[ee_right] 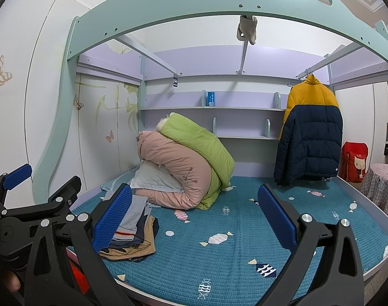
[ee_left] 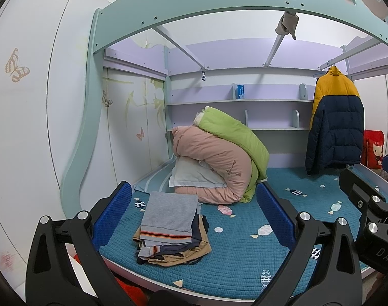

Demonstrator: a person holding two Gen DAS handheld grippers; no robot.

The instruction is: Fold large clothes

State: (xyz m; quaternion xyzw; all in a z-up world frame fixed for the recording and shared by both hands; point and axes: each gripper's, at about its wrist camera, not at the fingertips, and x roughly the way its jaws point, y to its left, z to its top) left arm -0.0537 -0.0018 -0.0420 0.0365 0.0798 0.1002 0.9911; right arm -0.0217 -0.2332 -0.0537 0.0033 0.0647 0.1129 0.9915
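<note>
A yellow and navy puffer jacket (ee_left: 335, 122) hangs on a rail at the back right of the bed; it also shows in the right wrist view (ee_right: 309, 132). A stack of folded clothes (ee_left: 171, 229), grey on top, lies on the teal bed cover (ee_left: 244, 250) near the front left edge, also in the right wrist view (ee_right: 135, 232). My left gripper (ee_left: 195, 219) is open and empty, held above the front of the bed around the stack. My right gripper (ee_right: 195, 219) is open and empty, to the right of the stack.
Rolled pink and green quilts (ee_left: 219, 158) with a pillow lie at the back left of the bed. Shelves (ee_left: 239, 102) line the back wall. A red bag (ee_right: 354, 163) stands at the right. The bunk frame (ee_left: 219, 5) arches overhead.
</note>
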